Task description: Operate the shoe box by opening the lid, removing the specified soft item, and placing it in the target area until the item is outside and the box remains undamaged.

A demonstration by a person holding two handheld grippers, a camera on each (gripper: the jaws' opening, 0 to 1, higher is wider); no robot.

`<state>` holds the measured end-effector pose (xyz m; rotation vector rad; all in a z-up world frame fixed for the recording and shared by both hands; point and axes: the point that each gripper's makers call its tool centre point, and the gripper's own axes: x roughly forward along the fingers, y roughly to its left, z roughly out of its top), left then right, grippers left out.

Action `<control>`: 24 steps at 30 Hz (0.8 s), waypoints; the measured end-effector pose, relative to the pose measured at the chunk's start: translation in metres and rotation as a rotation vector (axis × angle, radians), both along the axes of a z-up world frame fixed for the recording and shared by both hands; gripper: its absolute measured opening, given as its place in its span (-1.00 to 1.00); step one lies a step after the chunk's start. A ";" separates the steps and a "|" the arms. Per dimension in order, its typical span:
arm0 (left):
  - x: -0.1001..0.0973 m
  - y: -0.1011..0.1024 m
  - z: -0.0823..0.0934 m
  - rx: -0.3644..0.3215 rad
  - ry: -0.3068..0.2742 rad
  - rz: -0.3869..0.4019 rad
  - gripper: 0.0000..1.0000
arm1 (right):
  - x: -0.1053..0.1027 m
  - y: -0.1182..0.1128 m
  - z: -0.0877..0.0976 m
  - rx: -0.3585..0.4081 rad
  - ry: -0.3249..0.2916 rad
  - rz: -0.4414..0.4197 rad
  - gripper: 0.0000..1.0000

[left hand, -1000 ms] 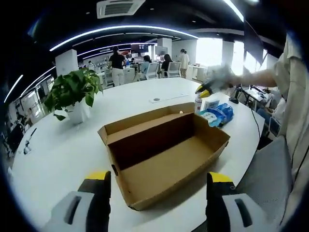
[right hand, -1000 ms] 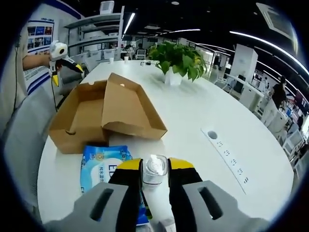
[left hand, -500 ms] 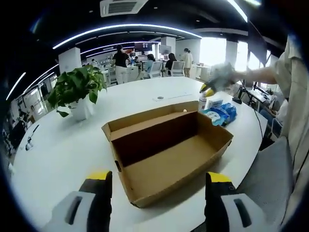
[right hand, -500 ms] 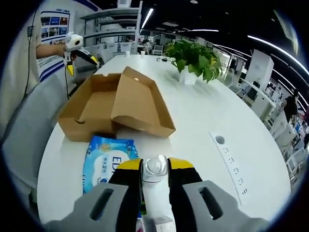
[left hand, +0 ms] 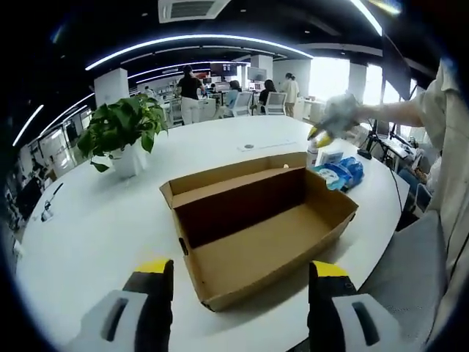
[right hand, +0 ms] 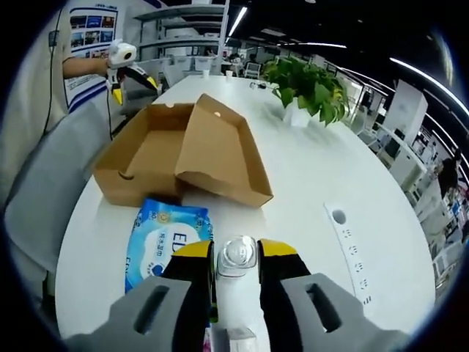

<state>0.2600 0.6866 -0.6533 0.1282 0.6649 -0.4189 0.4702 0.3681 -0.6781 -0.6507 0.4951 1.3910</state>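
Observation:
A brown cardboard shoe box point(left hand: 256, 235) lies on the white table with its lid folded back, and its inside looks bare. My left gripper point(left hand: 238, 293) hangs open just in front of its near edge, nothing between the jaws. My right gripper point(right hand: 236, 253) is shut on a small clear bottle with a white cap point(right hand: 236, 258). Beside that bottle lies a blue pack of wet wipes point(right hand: 168, 238), just outside the box point(right hand: 146, 158). In the left gripper view the right gripper point(left hand: 330, 125) and bottle point(left hand: 314, 152) sit past the box's far right corner, by the wipes point(left hand: 337, 172).
A potted green plant point(left hand: 121, 128) stands on the round white table point(left hand: 80, 220), behind the box; the plant point(right hand: 308, 88) is also far across in the right view. A socket strip point(right hand: 348, 242) is set into the tabletop. People and desks fill the background.
Both views have drifted a little with the hands. The right gripper has kept its hold on the bottle and now looks down from slightly higher. The box has not moved.

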 end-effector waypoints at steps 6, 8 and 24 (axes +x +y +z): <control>0.002 0.003 -0.001 0.000 0.007 0.025 0.43 | 0.002 0.000 0.002 0.000 -0.006 -0.019 -0.53; 0.003 0.006 -0.001 -0.002 0.005 0.042 0.37 | 0.004 0.002 0.008 0.014 -0.009 -0.033 -0.51; 0.002 0.032 -0.019 0.047 0.072 0.144 -0.21 | -0.005 0.025 0.026 0.055 0.072 -0.151 -0.45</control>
